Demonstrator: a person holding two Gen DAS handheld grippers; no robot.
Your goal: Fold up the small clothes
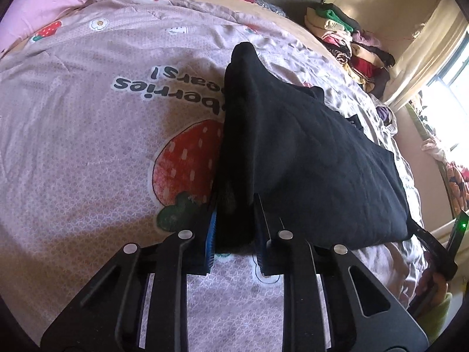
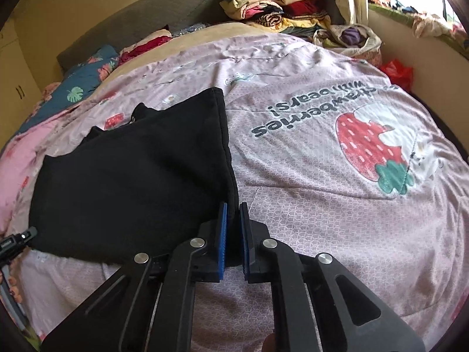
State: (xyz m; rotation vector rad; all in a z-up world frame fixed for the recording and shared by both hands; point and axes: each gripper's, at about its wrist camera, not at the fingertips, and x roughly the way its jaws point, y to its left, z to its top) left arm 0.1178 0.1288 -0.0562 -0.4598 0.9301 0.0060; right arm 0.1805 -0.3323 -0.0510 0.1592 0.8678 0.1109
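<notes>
Now both tongs tilt steeply down toward the bed (image 2: 322, 205). The left tongs (image 1: 234, 228) clench a bunched fold of the black garment (image 1: 307, 161), lifting it into a ridge. The right tongs (image 2: 233, 228) pinch its other near edge, flat on the strawberry quilt (image 1: 102, 132).

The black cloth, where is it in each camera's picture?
Left wrist view: the black cloth fills the middle and right, its near corner pinched in the left tool.
Right wrist view: the black cloth lies left of middle, its right edge pinched in the right tool.
Shared landmark: the upside-down lettering on the pink bedcover.
</notes>
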